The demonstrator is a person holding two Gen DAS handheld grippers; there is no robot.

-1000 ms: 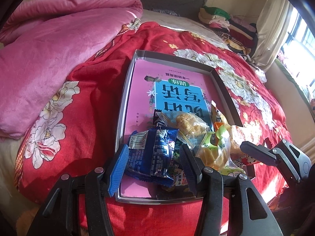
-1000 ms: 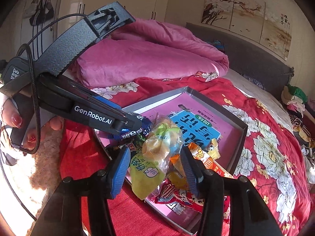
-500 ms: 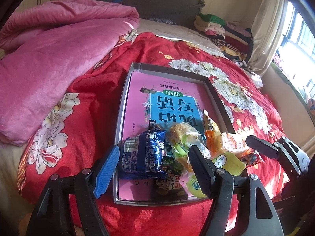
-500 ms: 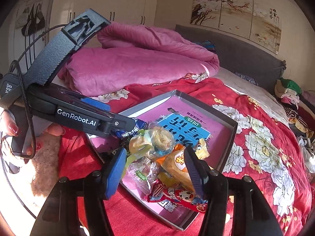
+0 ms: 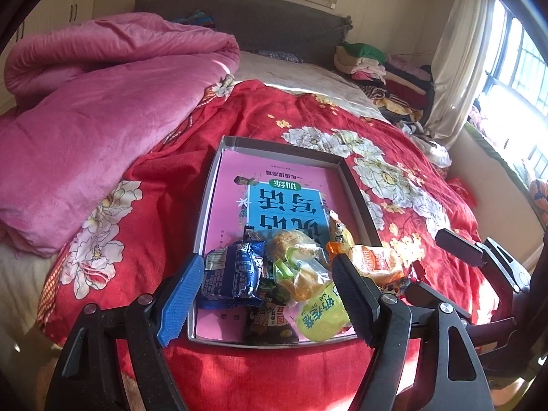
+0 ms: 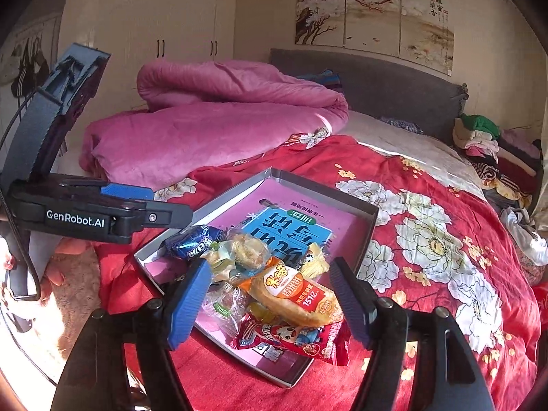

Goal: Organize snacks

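Observation:
A shallow grey tray lined with a pink and blue cover lies on the red floral bedspread. Snacks are piled at its near end: a blue packet, a clear-wrapped pastry, a yellow-green packet and an orange packet. My left gripper hangs just above the pile with its jaws opening, and its pads touch nothing. In the right wrist view my right gripper is above the orange packet and a red packet. Its jaws are also opening, clear of the snacks. The left gripper juts in from the left.
A bunched pink quilt fills the bed's left side, with a grey headboard behind. Folded clothes are stacked at the far right by the curtain. A wardrobe stands beyond, and a hand holds the left gripper.
The left gripper let go of the blue packet and the right let go of the yellow-green one. Both packets now lie in the tray. Both grippers opened wider and rose back from the pile.

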